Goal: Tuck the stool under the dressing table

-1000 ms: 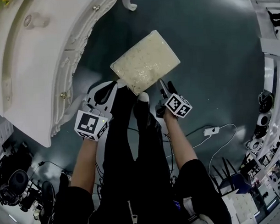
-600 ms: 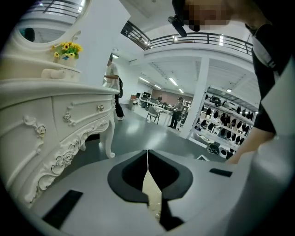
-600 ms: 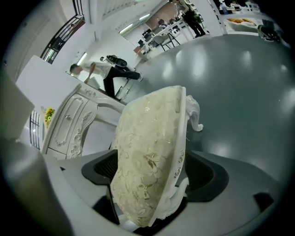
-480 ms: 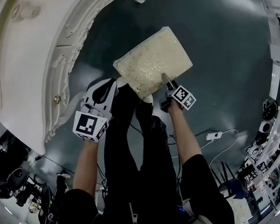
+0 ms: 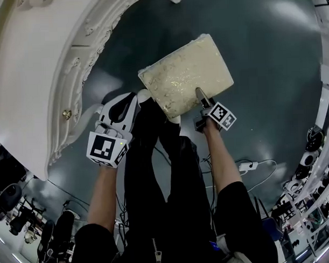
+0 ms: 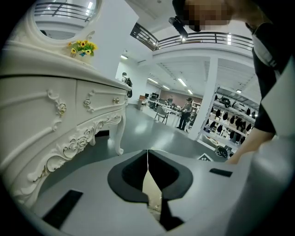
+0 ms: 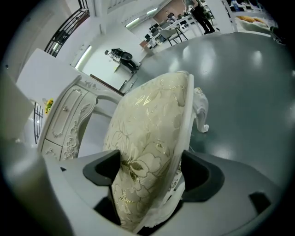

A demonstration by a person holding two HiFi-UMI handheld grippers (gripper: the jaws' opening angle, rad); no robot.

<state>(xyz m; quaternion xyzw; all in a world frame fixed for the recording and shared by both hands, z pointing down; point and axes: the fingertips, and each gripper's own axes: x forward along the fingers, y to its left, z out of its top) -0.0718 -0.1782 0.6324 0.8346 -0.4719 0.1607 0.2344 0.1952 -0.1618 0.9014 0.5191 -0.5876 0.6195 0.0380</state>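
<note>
The stool [image 5: 187,73] has a cream floral cushion on a white carved frame and stands on the dark floor to the right of the dressing table [image 5: 39,78]. My right gripper [image 5: 200,97] straddles the seat's near edge. In the right gripper view its jaws [image 7: 150,173] are closing with the cushion [image 7: 147,138] between them: the left pad is against the fabric, and a thin gap shows at the right pad. My left gripper [image 5: 135,99] is shut with nothing in it, close to the seat's near-left corner; its tips [image 6: 147,154] meet.
The dressing table's carved front [image 6: 55,115] and leg [image 6: 119,138] lie to the left. The person's black-clad legs [image 5: 160,155] stand between the grippers. A cable and power strip [image 5: 246,166] lie on the floor at the right, with shelves of gear [image 5: 315,139] beyond.
Both grippers have come down. The right gripper moved from beside the seat's near corner onto its edge, with the jaws now around the cushion. The left gripper stays shut.
</note>
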